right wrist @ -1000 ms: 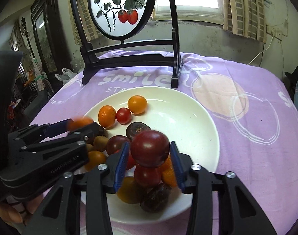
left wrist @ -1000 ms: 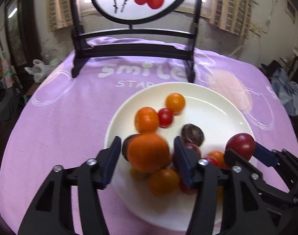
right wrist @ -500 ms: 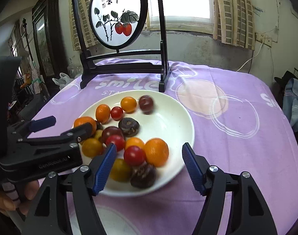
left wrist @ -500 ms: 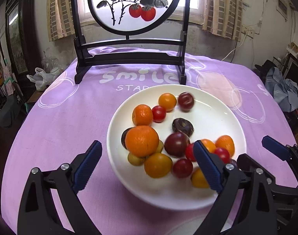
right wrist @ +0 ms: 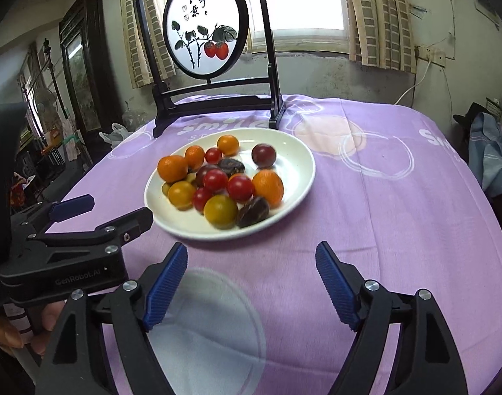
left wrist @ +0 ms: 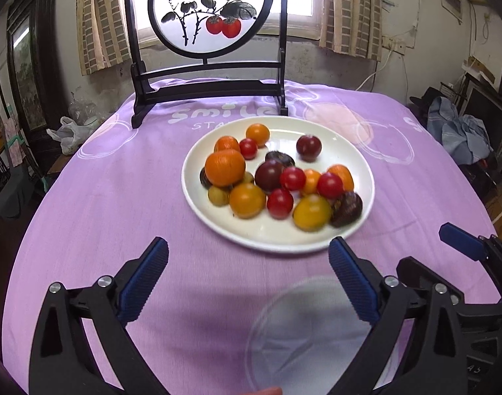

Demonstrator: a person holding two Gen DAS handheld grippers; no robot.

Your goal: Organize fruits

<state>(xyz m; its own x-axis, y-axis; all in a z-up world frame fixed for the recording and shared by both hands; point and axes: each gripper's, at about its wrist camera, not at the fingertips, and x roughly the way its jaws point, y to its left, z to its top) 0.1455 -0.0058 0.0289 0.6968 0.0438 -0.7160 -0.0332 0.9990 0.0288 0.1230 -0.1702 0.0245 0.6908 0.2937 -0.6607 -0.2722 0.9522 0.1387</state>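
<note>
Fruits [left wrist: 277, 181] lie heaped in the white plate [left wrist: 359, 151] near the desk's far edge, by the painted screen [left wrist: 211, 10]. We see our left gripper [left wrist: 247, 265] and right gripper [right wrist: 251, 265] with jaws opening wide, nothing between them.

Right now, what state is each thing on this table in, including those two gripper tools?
left gripper: jaws opening, nothing between them, short of the plate.
right gripper: jaws opening, nothing between them.
white plate: upright on the purple cloth, holding fruit.
fruits: heaped on the plate, one dark red fruit apart at the back.
painted screen: standing upright behind the plate.
</note>
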